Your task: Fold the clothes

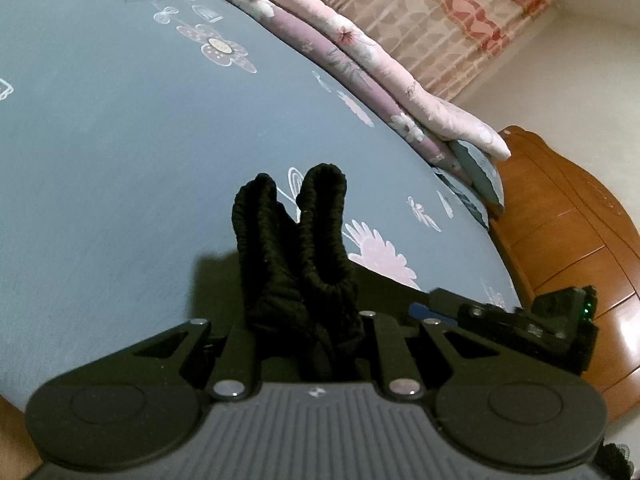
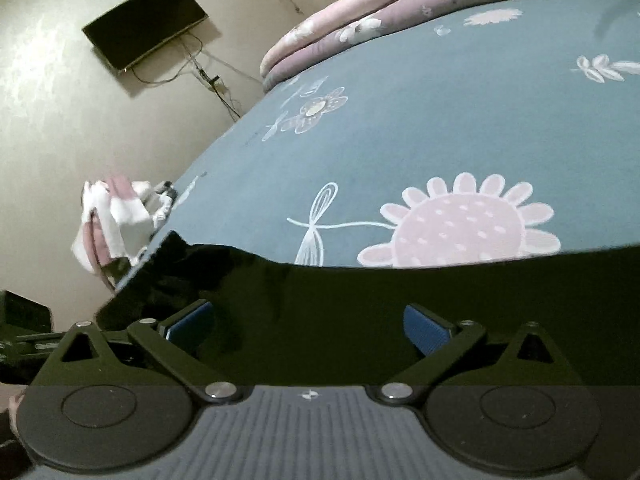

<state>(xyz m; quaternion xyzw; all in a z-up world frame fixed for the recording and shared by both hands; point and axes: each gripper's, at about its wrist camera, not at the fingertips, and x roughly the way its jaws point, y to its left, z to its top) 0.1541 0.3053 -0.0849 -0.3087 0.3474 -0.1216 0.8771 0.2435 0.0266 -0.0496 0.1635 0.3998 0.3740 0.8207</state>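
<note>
A black garment lies on the blue flowered bedsheet. In the left wrist view my left gripper is shut on a bunched black elastic band of it, which sticks up in two humps. In the right wrist view the black garment spreads flat under my right gripper, which is open, its blue pads wide apart just above the cloth. The right gripper also shows at the right edge of the left wrist view.
Rolled pink and purple quilts lie along the far side of the bed. A wooden headboard stands at the right. A wall TV with cables and a pile of pink and white clothes sit beyond the bed's edge.
</note>
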